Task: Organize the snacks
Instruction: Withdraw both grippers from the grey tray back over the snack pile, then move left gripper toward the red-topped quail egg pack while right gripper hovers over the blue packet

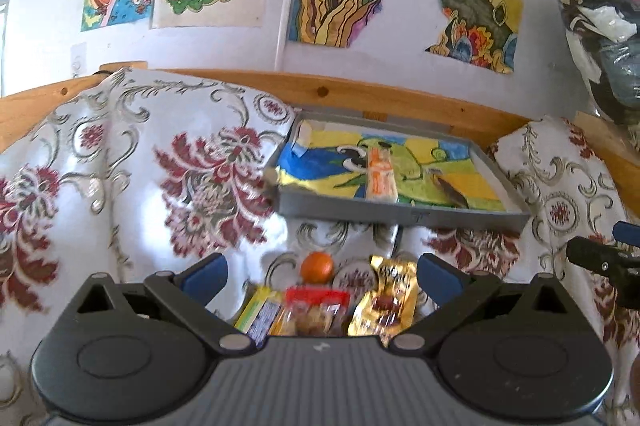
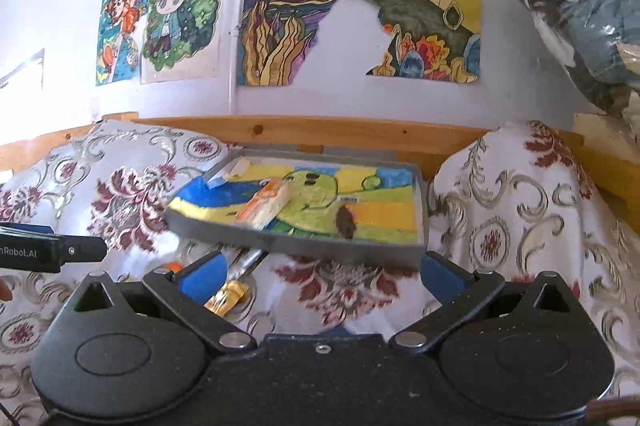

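Orange snack packet [image 1: 382,174] lies lengthwise in the grey tray [image 1: 400,216], pointing at the wall; both grippers' fingers [image 1: 204,276] spread.

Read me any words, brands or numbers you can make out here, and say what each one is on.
"nRobot.AI", cut off at the frame edge: on the left gripper in the right wrist view.
Gold snack packet, yellow packet, red-topped packet: print too blurred to read.
Small label on the tray: too small.

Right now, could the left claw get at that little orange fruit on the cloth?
Probably yes. The left claw is open, and the orange lies on the cloth just ahead between its fingers, with nothing over it. The snack packets lie nearer the claw, so it may brush them.
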Motion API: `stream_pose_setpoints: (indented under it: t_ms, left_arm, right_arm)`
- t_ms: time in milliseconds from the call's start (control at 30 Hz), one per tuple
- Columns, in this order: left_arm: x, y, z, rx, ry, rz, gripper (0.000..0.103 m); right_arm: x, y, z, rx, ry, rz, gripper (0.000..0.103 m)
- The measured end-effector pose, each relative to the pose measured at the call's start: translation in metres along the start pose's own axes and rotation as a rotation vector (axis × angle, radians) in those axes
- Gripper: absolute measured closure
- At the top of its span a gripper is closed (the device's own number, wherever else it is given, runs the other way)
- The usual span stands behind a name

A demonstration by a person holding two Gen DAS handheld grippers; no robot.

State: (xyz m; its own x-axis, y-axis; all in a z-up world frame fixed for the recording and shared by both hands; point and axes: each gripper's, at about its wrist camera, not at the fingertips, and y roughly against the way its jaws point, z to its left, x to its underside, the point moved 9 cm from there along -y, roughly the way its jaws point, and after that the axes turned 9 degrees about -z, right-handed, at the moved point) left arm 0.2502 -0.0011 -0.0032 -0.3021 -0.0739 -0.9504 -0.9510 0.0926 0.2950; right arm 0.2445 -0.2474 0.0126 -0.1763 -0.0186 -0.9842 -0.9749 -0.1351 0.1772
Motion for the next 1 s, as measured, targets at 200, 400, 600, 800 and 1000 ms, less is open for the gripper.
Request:
stream_pose_setpoints:
  t_ms: [200,400,600,800,1000]
  left_arm:
    - [0.013,0.020,0.007,-0.018,0.004,0.025,0.000]
    - [0.035,0.033,0.010,-0.024,0.006,0.076,0.000]
    - [0.056,0.040,0.012,-0.034,-0.008,0.135,0.000]
    - [0.069,0.043,0.013,-0.038,-0.017,0.180,0.000]
    - [0.076,0.039,0.016,-0.050,-0.008,0.212,0.001]
  right_arm:
    - [0.015,0.025,0.016,-0.017,0.011,0.029,0.001]
    - [0.033,0.045,0.027,-0.036,-0.009,0.077,0.001]
    - [0.048,0.051,0.035,-0.050,-0.018,0.128,0.001]
    - [0.066,0.046,0.042,-0.066,-0.029,0.189,0.001]
    - [0.086,0.039,0.053,-0.087,-0.003,0.238,0.001]
